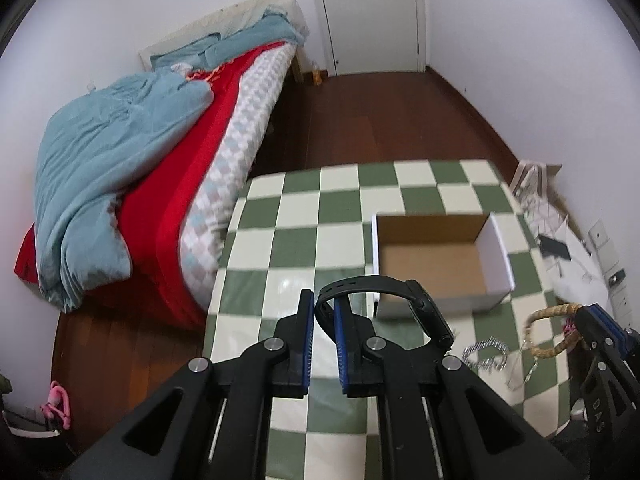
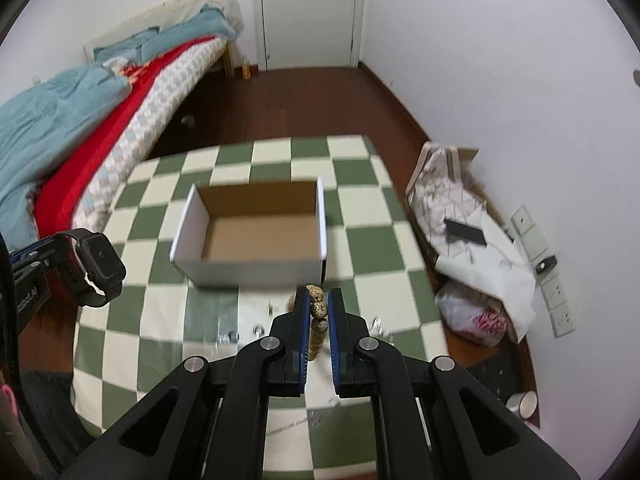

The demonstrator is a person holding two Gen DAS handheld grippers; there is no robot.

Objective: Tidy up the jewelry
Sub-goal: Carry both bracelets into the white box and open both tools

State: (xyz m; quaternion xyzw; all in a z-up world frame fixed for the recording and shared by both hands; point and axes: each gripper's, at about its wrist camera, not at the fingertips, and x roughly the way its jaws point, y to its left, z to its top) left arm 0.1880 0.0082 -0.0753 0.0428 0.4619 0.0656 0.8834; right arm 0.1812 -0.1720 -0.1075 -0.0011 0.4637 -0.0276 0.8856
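My left gripper [image 1: 324, 304] is shut on the strap of a black smartwatch [image 1: 424, 304] and holds it above the checkered table; it also shows at the left of the right wrist view [image 2: 98, 266]. My right gripper [image 2: 318, 300] is shut on a tan beaded bracelet [image 2: 318, 320], which shows as a loop in the left wrist view [image 1: 550, 332]. An open, empty white cardboard box [image 2: 252, 232] stands on the table ahead of both grippers. A silver chain bracelet [image 1: 486, 354] lies on the cloth near the box.
The green and cream checkered tablecloth [image 2: 360, 248] holds small silver pieces [image 2: 228, 336] near the front. A bed with blue and red bedding [image 1: 120, 184] stands left. Bags and a dark phone [image 2: 466, 232] lie on the floor at the right by the wall.
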